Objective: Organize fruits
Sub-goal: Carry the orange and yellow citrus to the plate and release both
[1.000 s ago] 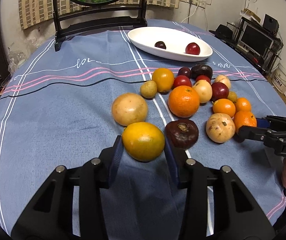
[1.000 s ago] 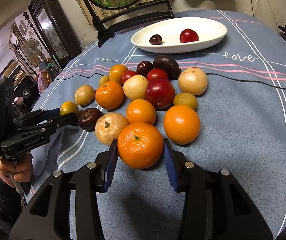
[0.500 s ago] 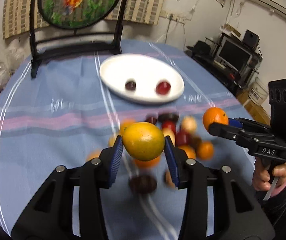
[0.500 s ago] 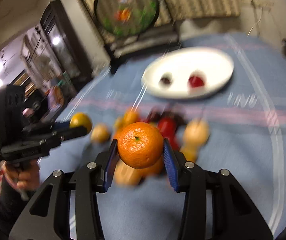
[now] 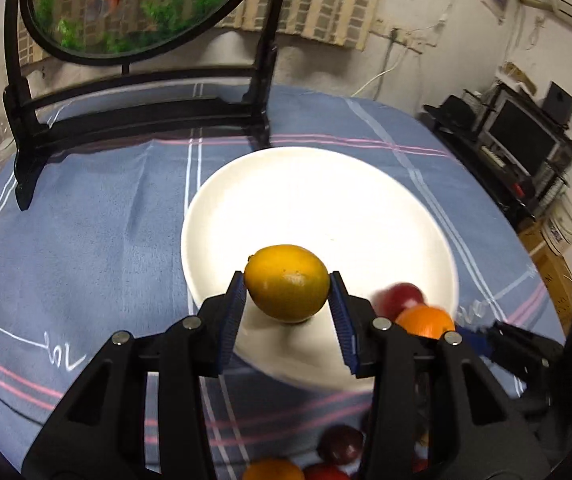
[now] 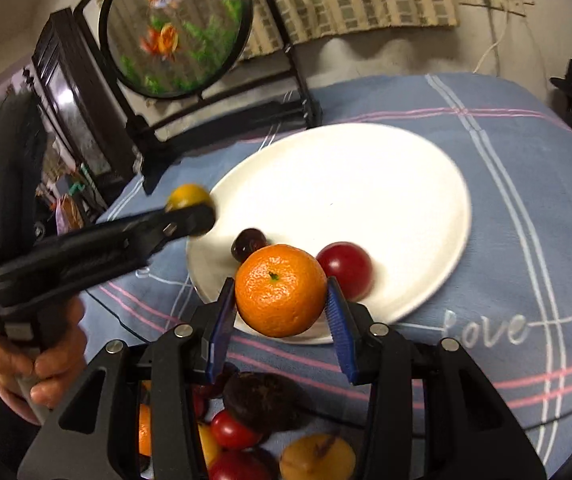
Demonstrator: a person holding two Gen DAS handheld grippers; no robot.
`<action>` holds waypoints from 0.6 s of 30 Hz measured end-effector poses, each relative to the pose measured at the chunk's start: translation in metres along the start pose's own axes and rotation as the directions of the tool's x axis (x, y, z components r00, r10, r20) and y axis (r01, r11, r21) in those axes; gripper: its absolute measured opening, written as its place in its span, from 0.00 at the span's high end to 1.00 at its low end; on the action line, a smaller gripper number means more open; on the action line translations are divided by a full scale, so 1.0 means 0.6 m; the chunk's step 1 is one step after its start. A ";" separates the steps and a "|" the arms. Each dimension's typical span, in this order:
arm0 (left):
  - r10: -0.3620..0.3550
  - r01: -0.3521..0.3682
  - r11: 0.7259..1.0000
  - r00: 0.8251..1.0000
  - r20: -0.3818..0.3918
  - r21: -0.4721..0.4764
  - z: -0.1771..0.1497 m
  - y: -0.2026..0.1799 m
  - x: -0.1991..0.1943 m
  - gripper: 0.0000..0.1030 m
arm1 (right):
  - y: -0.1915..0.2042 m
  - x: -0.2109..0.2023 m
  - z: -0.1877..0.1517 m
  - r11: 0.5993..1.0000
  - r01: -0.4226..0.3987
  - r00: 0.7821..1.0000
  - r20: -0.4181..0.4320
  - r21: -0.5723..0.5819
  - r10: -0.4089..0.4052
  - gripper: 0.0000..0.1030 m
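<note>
Left wrist view: left gripper (image 5: 287,312) pinches a yellow-orange citrus fruit (image 5: 287,281), carried over the white plate (image 5: 325,200) for drop-off. Right gripper (image 6: 280,314) pinches a mandarin (image 6: 280,290) above the plate's near rim, beside a red plum (image 6: 347,268). Remaining fruit sits below on the tablecloth (image 6: 525,240).

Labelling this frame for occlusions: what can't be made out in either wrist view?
- Left wrist view: the small dark fruit on the white plate is hidden behind the yellow-orange fruit held in the left gripper.
- Left wrist view: the red fruit is motion-blurred, and the orange covers part of it.
- Both views: the fruit pile is cut off by the bottom edge and blocked by gripper bodies; no count possible.
- Right wrist view: the right gripper covers the plate's near rim.
</note>
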State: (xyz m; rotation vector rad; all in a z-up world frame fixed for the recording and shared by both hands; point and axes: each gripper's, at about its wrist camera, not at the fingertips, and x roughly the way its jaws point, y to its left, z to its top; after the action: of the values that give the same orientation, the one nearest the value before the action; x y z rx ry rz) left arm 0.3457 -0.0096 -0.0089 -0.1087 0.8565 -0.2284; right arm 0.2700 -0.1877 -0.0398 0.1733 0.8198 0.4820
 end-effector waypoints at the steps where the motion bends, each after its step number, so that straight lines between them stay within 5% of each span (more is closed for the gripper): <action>1: 0.004 -0.004 1.000 1.000 -0.008 -0.004 -0.001 0.005 0.007 0.58 | 0.004 0.011 0.002 1.000 0.003 1.000 -0.016 -0.015 -0.003 0.57; 7: 0.039 -0.040 0.999 0.998 -0.056 -0.014 0.000 0.016 0.047 0.58 | 0.019 0.029 0.014 0.996 0.027 0.999 -0.042 -0.086 -0.030 0.56; 10: 0.032 -0.034 0.999 0.998 -0.057 -0.040 0.001 0.020 0.040 0.35 | 0.021 0.040 0.013 0.995 0.029 0.997 -0.073 -0.093 -0.036 0.53; 13: 0.053 -0.053 0.998 0.999 -0.008 -0.032 0.001 0.017 0.006 0.30 | 0.021 0.037 0.018 0.996 0.011 0.998 -0.067 -0.088 -0.017 0.43; 18: 0.064 -0.062 0.998 0.996 0.068 -0.033 -0.026 0.010 -0.092 0.15 | 0.028 -0.020 0.019 0.994 0.049 0.999 0.019 -0.102 -0.047 0.42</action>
State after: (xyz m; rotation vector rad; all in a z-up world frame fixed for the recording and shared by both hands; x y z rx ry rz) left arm 0.2998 0.0095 0.0203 -0.1178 0.7936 -0.1513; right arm 0.2656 -0.1782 -0.0183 0.0622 0.7791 0.4756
